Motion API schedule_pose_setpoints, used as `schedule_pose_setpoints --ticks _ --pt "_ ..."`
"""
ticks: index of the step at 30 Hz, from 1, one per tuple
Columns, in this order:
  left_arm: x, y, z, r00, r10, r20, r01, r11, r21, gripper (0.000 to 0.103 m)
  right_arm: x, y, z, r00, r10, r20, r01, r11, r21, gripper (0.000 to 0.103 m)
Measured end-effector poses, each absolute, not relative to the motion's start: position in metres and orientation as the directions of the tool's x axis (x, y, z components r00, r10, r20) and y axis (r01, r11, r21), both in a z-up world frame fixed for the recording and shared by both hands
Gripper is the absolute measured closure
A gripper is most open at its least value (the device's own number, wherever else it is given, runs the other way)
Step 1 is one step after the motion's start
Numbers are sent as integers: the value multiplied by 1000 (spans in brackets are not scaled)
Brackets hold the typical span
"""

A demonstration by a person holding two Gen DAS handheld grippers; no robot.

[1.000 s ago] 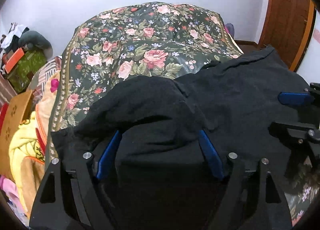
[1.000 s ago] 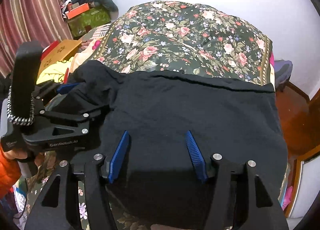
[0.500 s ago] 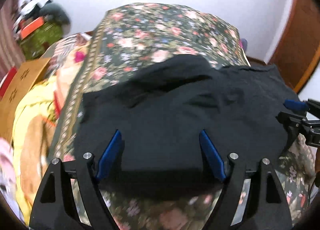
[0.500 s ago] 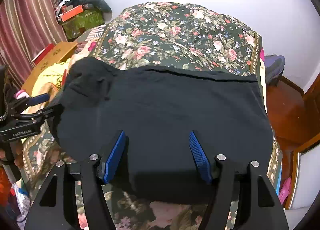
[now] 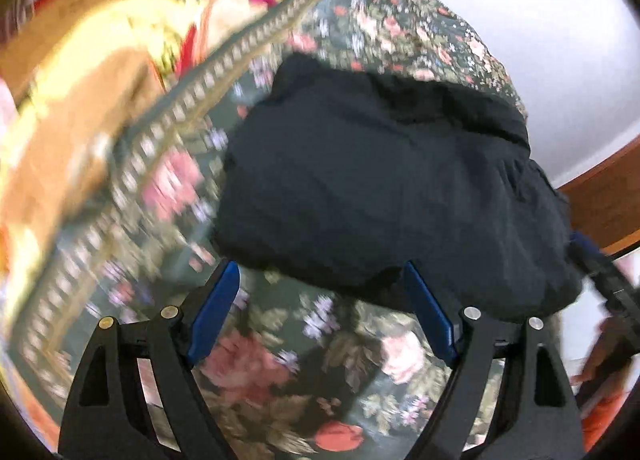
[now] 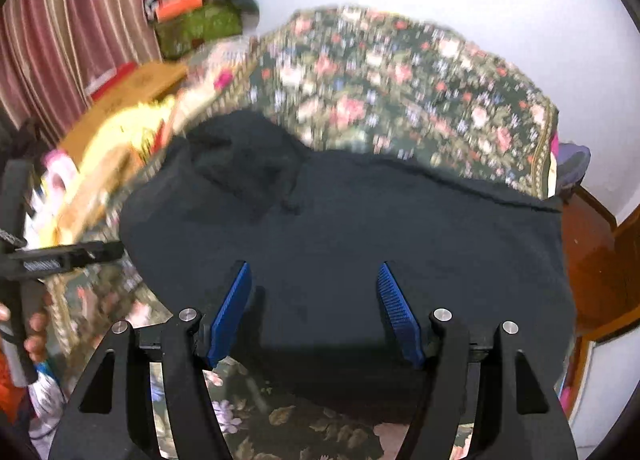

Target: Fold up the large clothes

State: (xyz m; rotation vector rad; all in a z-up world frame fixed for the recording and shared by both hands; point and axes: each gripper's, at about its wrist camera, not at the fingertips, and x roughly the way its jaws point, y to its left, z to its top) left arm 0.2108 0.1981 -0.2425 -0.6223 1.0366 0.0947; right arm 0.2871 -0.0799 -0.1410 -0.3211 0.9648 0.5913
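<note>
A black garment (image 6: pixel 360 228) lies spread on a bed covered by a dark floral bedspread (image 6: pixel 400 76), and both views are smeared by motion blur. In the right wrist view the right gripper (image 6: pixel 314 306) has its jaws released, set wide apart with nothing between them; the blue pads (image 6: pixel 230 312) sit over the near part of the garment, which stretches ahead of the jaws and out to both sides, though whether they touch the cloth cannot be told. Ahead and to the left of those jaws the cloth rises in a rumpled hump (image 6: pixel 244 156), while its far edge runs as a fairly straight line across the bedspread. In the left wrist view the left gripper (image 5: pixel 322 310) also has its jaws released and empty; bare bedspread (image 5: pixel 304 360) lies between them, and the garment (image 5: pixel 380 188) begins just ahead, its near edge close to the tip of the right-hand pad (image 5: pixel 428 312). The left gripper (image 6: pixel 60 258) also shows at the left edge of the right wrist view, beside the garment's left border. To the left of the bed sit yellow bedding (image 6: pixel 120 132) and a cardboard box (image 6: pixel 136 84), with a striped curtain (image 6: pixel 68 32) behind them.
</note>
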Motion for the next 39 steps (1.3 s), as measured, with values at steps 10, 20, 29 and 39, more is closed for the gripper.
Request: schedule_pose_setpoints --ticks 10,20,29,39 --pt "226 215 -276 596 -481 -643 -365 551 -750 18 284 -76 -158 460 288 -840 -642 761 -90 33" --pt "249 237 -309 626 -487 -609 -433 432 -791 2 285 -78 -158 451 317 -835 -640 766 -54 32" --pt "277 230 -279 646 -261 -718 -451 628 -635 45 289 -88 -148 398 372 -839 -609 791 62 32" --pt "255 193 -137 766 119 -631 -349 902 -254 56 284 -58 -142 301 490 -818 -599 764 238 29"
